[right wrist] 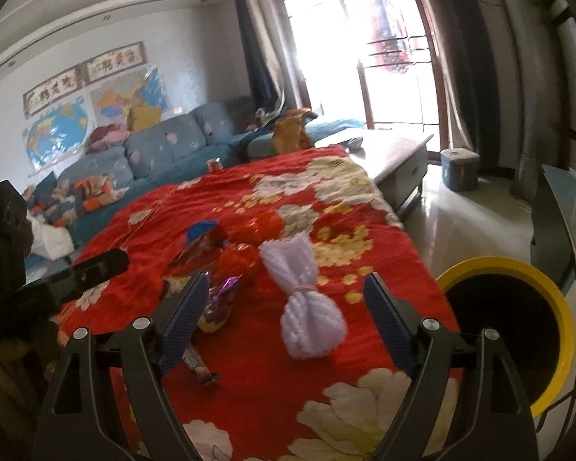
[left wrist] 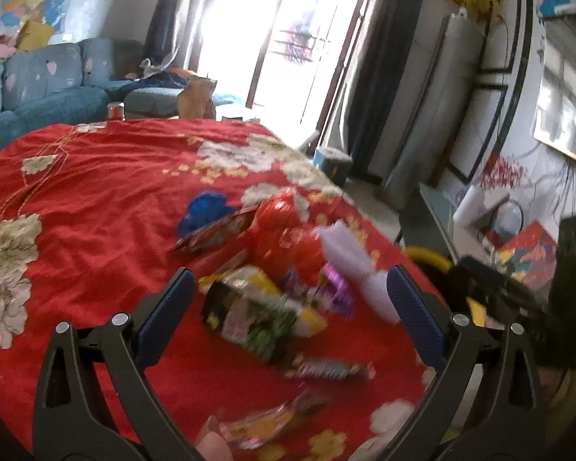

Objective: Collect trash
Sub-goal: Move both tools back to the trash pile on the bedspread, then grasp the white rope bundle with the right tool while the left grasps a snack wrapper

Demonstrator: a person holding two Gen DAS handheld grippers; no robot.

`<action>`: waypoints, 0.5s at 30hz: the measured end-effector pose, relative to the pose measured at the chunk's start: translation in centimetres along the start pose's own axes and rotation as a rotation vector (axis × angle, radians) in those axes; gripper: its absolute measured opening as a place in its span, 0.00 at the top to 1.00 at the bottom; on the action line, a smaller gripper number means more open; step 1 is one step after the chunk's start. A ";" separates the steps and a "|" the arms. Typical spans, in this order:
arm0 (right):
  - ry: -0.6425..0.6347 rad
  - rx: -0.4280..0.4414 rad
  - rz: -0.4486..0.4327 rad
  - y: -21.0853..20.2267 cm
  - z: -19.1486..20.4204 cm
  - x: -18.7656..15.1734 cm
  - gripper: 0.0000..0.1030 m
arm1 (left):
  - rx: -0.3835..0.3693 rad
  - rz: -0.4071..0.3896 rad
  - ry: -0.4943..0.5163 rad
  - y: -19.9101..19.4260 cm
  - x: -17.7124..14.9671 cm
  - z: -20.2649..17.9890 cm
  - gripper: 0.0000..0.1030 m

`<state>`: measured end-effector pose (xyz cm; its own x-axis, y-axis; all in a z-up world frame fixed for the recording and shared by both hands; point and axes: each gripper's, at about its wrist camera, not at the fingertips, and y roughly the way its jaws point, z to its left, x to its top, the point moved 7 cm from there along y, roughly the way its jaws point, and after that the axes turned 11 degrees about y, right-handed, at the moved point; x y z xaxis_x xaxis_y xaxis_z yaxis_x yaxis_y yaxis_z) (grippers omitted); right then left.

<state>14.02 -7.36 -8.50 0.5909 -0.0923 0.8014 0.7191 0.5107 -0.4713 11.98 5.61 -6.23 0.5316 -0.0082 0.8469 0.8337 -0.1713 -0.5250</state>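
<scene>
Several snack wrappers lie on a red flowered cloth [left wrist: 96,207]. In the left wrist view my left gripper [left wrist: 290,288] is open above a yellow, black and green wrapper [left wrist: 257,315], with a purple wrapper [left wrist: 336,288] and a flat bar wrapper [left wrist: 326,370] nearby. A red wrapper [left wrist: 284,230] and a white yarn bundle [left wrist: 345,253] lie beyond. In the right wrist view my right gripper [right wrist: 286,294] is open over the white yarn bundle [right wrist: 307,299]. A yellow-rimmed black bin [right wrist: 507,330] stands at the table's right edge.
A blue yarn ball [left wrist: 203,207] lies further back on the cloth. A blue sofa [right wrist: 165,153] runs along the left. A low coffee table [right wrist: 395,150] and a blue stool [right wrist: 459,169] stand toward the bright window. The left gripper's body [right wrist: 57,280] shows at left.
</scene>
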 end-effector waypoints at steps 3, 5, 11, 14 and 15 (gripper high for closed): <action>-0.007 -0.002 0.031 1.1 0.1 -0.6 0.22 | -0.022 0.037 0.026 -0.2 -1.5 0.3 0.11; -0.014 -0.012 0.048 1.8 0.1 -0.9 0.22 | -0.036 0.058 0.044 -0.2 -2.5 0.5 0.11; -0.010 -0.055 0.127 4.8 -1.5 -1.8 0.22 | -0.093 0.128 0.097 0.2 -5.3 0.2 0.17; -0.004 -0.077 0.175 6.4 -2.4 -2.4 0.22 | -0.144 0.176 0.117 0.9 -6.5 -0.7 0.22; -0.002 -0.083 0.185 6.8 -2.6 -2.6 0.22 | -0.156 0.185 0.125 1.0 -6.8 -1.0 0.25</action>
<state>18.27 -5.89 -14.74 0.7152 -0.0019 0.6989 0.6261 0.4462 -0.6395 9.07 4.54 -12.40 0.6420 -0.1735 0.7468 0.6858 -0.3056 -0.6605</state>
